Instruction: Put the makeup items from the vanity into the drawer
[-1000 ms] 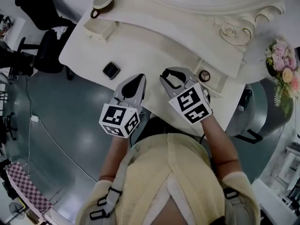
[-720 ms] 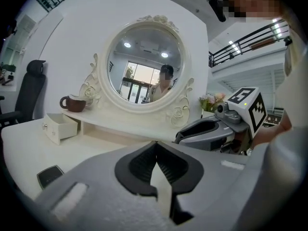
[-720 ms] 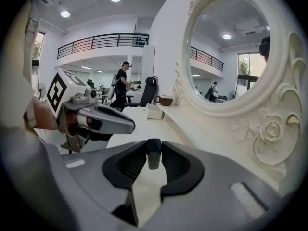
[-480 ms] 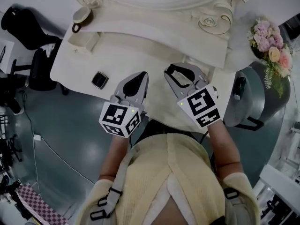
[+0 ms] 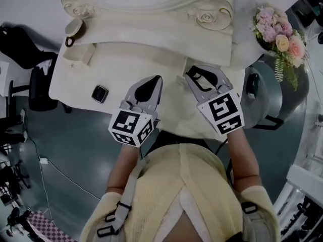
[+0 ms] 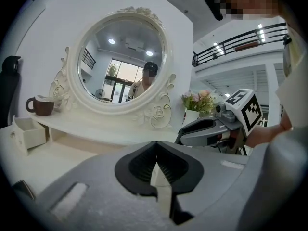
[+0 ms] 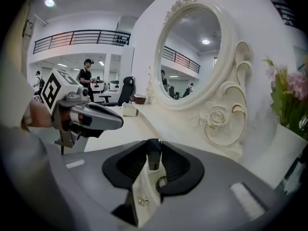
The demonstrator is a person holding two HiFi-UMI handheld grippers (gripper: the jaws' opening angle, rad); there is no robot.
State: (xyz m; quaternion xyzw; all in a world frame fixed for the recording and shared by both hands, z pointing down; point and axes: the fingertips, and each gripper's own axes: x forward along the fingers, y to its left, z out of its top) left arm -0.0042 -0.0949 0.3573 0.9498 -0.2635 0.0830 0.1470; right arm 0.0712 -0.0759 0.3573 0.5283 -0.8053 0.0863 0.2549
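1. Grip state: the right gripper [image 7: 153, 144] is clamped on a small dark makeup item [image 7: 153, 158] at its jaw tips. The left gripper [image 6: 155, 147] is closed and empty.
2. Location: a white panel with a gold knob [image 7: 141, 201], probably a drawer front, shows directly below the right jaws. A small open drawer [image 6: 29, 133] stands far to the left gripper's left.
3. Step, as judged: carrying the item to a drawer.
4. Next move: centre the item over an open cavity, lower it, then release.
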